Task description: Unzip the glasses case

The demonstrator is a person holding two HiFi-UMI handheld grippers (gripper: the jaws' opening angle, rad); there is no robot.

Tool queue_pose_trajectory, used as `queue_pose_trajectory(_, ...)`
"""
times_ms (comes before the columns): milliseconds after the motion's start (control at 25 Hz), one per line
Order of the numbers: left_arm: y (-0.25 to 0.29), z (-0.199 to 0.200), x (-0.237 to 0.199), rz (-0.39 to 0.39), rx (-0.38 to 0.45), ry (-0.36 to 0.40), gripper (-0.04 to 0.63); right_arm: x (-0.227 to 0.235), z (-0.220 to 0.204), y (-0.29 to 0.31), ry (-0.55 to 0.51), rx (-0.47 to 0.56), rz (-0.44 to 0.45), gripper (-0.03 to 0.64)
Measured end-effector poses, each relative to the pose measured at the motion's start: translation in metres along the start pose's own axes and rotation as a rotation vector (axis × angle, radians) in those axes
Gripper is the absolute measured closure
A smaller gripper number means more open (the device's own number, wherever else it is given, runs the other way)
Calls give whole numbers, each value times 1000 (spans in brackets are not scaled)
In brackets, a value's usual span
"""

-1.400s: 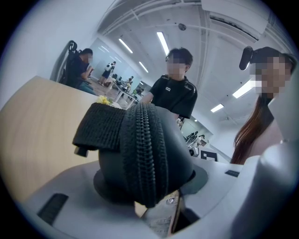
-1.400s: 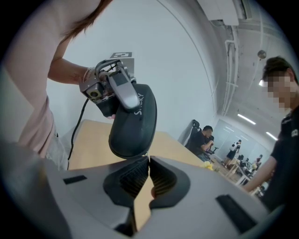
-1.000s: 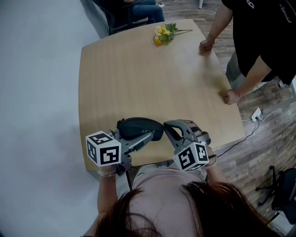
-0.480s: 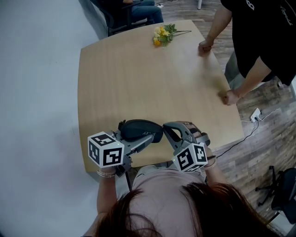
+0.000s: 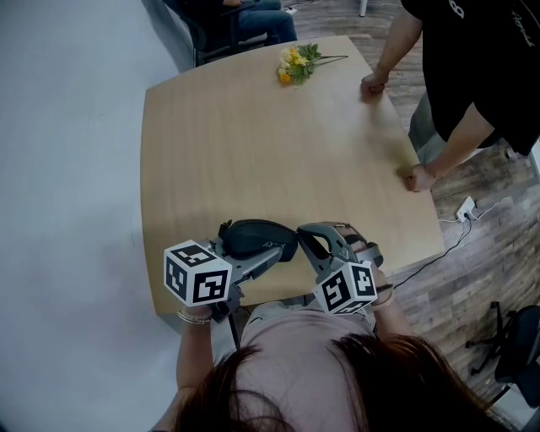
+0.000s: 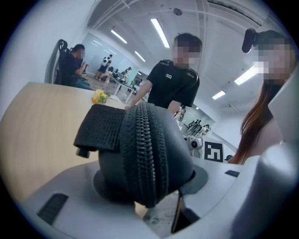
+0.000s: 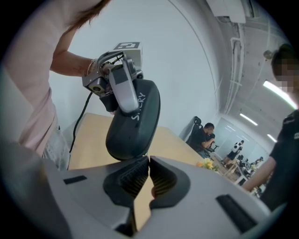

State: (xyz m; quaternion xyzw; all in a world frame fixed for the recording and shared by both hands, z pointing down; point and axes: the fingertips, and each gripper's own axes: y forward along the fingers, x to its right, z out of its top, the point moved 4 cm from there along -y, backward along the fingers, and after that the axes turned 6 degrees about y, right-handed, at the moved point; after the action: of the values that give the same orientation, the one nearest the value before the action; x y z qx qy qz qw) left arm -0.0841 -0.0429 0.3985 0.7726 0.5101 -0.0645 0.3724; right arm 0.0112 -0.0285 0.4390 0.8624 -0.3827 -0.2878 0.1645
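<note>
The dark oval glasses case (image 5: 257, 238) is held just above the near edge of the table (image 5: 253, 143). My left gripper (image 5: 249, 245) is shut on the case, one jaw on each side. In the left gripper view the case (image 6: 145, 158) fills the gap between the jaws, with its zipper running up the middle and a black fabric tab at its left. My right gripper (image 5: 302, 234) is at the case's right end. In the right gripper view its tips (image 7: 148, 161) meet just under the case (image 7: 133, 121). No zipper pull shows between them.
A small bunch of yellow flowers (image 5: 295, 63) lies at the table's far edge. A person in black (image 5: 472, 76) leans on the right edge with both fists. Another person (image 5: 253, 17) sits beyond the far end. A cable and plug (image 5: 467, 208) lie on the floor at right.
The left gripper and the case have shifted slightly to the right. The right gripper has stayed put.
</note>
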Motion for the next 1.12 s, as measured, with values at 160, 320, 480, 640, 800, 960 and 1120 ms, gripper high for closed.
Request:
queue_pose_trajectory(160,3,0,0,2,-15,11,380,1,0,0,-8,-6,-4,600)
queue_pose_trajectory(320,2,-2,-1,4,-26,14,380,-1,2,2,-14,-9,-4,600)
queue_pose_trajectory(480,3,-5,-1,14,-43,27,380,-3,1,4,-25,-13,-2,600)
queue_pose_trajectory(640,2,-6,-2,16,-53,30,380,-3,2,5,-27,-17,3,600)
queue_pose_trajectory(800,3,-7,-1,20,-70,38,380,-4,3,5,-30,-18,5,600)
queue_pose_trajectory(960,4,-9,-2,20,-82,45,380,-5,3,7,-32,-22,8,600)
queue_pose_trajectory(1120,5,-11,-1,21,-92,50,380,-6,3,7,-37,-28,8,600)
